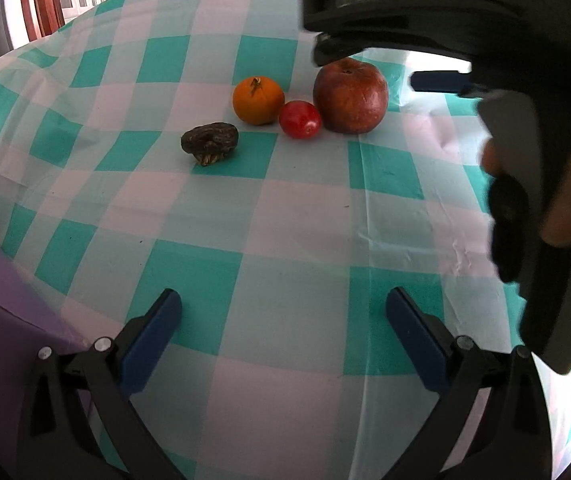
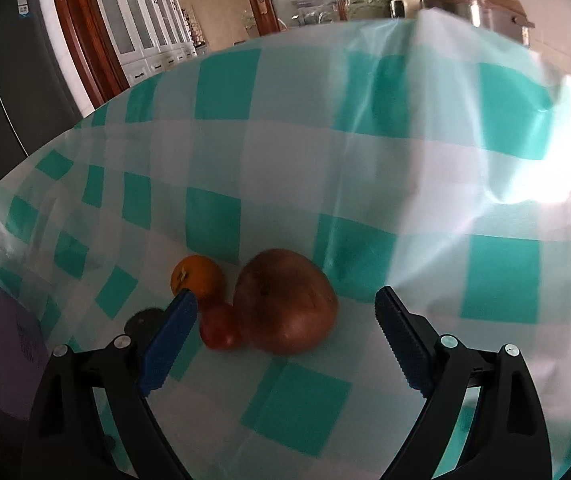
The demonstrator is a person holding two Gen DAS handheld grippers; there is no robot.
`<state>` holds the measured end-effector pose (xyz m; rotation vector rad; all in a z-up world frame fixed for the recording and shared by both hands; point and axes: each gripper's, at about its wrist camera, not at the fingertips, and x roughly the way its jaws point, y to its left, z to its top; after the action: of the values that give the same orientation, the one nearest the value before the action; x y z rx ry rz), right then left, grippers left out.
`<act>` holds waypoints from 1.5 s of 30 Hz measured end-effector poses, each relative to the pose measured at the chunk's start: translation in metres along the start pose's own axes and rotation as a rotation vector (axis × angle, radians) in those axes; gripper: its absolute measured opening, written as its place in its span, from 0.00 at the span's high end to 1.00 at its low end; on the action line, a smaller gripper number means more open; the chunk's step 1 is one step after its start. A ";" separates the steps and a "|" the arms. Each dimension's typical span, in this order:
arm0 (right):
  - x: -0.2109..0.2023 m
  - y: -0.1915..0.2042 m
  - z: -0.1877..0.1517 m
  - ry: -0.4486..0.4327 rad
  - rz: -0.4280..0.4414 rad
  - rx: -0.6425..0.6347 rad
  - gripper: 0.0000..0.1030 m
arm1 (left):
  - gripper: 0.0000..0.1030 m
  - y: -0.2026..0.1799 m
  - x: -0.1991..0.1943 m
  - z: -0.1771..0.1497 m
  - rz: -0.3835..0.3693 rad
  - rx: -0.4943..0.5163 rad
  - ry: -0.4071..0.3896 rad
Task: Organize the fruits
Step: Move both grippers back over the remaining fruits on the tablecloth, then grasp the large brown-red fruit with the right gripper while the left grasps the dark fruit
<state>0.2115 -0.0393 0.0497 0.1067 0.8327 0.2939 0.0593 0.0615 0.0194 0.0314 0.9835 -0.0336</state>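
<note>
Right wrist view: the right gripper (image 2: 285, 320) hangs low over the table with its blue pads spread wide and nothing between them in contact; the big reddish-brown apple (image 2: 287, 302) sits in the gap, nearer the left pad, untouched as far as can be seen. Pressed against the apple's left side is a small red tomato (image 2: 219, 328), and just behind that an orange tangerine (image 2: 195, 276), partly hidden by the left pad. A dark, wrinkled lump (image 2: 143, 320) shows past the same pad, too blurred here to name. All of it rests on a teal-and-white checked tablecloth (image 2: 305, 184), and a purple box (image 2: 5, 344) stands at the left edge. In the left wrist view the left gripper (image 1: 283, 328) is likewise released, its pads wide apart over bare cloth and well short of the fruit. Farther out, the apple (image 1: 350, 96), tomato (image 1: 300, 119) and tangerine (image 1: 258, 100) form a tight cluster, with the dark shrivelled fruit (image 1: 209, 142) lying a little apart to their left. The right gripper's black body (image 1: 445, 8) looms above the apple, and a person's hand (image 1: 565, 200) grips its handle at the right edge.
</note>
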 end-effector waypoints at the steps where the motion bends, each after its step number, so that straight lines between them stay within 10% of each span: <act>1: 0.006 0.002 0.002 0.008 -0.016 0.001 0.16 | 0.01 0.000 0.000 0.000 0.000 0.000 0.000; 14: 0.052 -0.002 0.006 0.137 -0.069 0.030 0.23 | 0.01 0.000 0.000 0.001 0.002 -0.002 0.000; 16: 0.044 -0.013 0.007 0.123 0.010 0.083 0.40 | 0.01 0.000 0.000 0.001 0.002 -0.003 0.000; 34: -0.068 -0.066 -0.099 0.059 -0.079 -0.018 0.39 | 0.01 0.005 0.018 0.029 0.069 -0.049 0.022; 45: -0.068 -0.073 -0.106 0.034 -0.054 0.004 0.39 | 0.21 0.055 0.059 0.092 0.117 -0.217 0.001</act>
<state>0.1058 -0.1315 0.0119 0.0831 0.8683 0.2435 0.1708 0.1119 0.0222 -0.1105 0.9801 0.1803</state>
